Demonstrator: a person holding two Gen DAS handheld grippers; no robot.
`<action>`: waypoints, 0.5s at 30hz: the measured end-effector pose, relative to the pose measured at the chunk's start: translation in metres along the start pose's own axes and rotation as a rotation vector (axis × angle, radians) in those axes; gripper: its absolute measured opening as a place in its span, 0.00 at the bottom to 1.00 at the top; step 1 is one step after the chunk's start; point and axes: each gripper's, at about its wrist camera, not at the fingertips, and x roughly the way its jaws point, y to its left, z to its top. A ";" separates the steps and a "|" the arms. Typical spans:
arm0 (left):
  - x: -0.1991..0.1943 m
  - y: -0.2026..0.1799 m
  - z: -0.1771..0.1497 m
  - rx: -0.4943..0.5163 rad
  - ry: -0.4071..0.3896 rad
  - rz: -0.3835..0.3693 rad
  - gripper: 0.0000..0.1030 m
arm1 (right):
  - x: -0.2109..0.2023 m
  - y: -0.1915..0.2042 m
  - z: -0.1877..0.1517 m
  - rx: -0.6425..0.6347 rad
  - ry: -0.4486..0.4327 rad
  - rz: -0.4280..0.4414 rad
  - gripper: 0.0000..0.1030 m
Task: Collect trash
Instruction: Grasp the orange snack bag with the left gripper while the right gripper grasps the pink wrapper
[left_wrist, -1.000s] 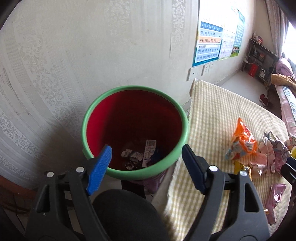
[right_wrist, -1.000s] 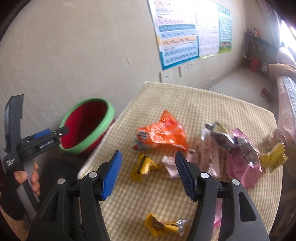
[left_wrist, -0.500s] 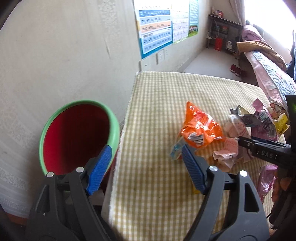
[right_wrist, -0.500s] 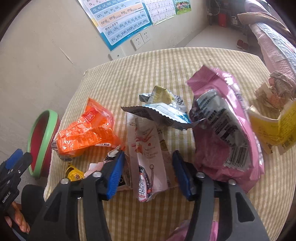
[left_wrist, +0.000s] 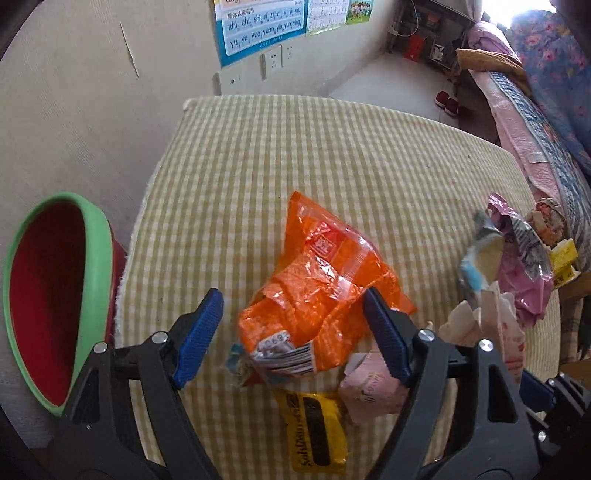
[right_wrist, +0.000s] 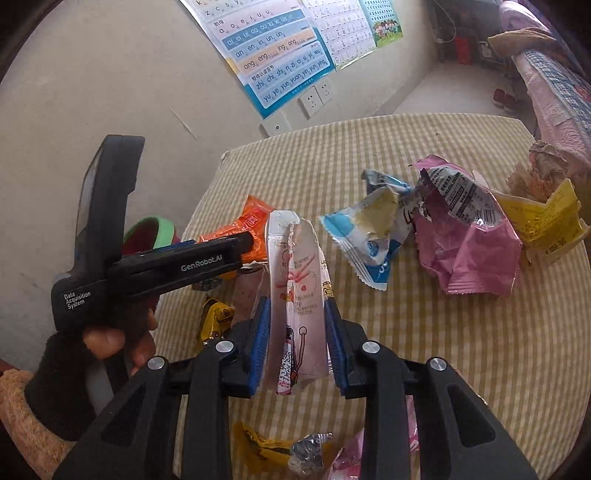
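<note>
The tabletop (left_wrist: 332, 155), under a yellow checked cloth, carries most of the trash, so the collecting looks far from done: nothing visible here lies in the red bin (left_wrist: 48, 306) with the green rim, which stands off the tabletop's left edge against the wall, though its bottom is out of sight. The largest piece is a crumpled pink bag (right_wrist: 469, 243) on the right side, torn open and showing a barcode panel. Next comes the orange snack bag (left_wrist: 317, 291), shiny and creased, lying near the bin-side edge; the left gripper (left_wrist: 295, 328) hovers over it with its jaws spread wide to either side, empty. Beside the pink bag sits a torn white-and-blue wrapper (right_wrist: 373, 236), and a yellow wrapper (right_wrist: 543, 218) lies at the far right edge. The right gripper (right_wrist: 295, 332) has its jaws drawn narrow around a slim pale pink sachet (right_wrist: 299, 291), torn at the top and standing upright between the pads. Small yellow candy wrappers (left_wrist: 317, 432) lie nearest, still to be picked.
</note>
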 end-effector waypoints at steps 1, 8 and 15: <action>0.002 -0.001 -0.003 0.001 0.020 -0.009 0.73 | -0.001 0.002 0.000 0.002 0.001 0.008 0.29; -0.002 0.004 -0.012 -0.020 0.018 -0.027 0.64 | 0.000 0.010 -0.002 -0.014 0.003 0.022 0.29; -0.022 0.016 -0.020 -0.047 -0.033 -0.016 0.43 | -0.015 0.020 -0.002 -0.031 -0.037 0.029 0.29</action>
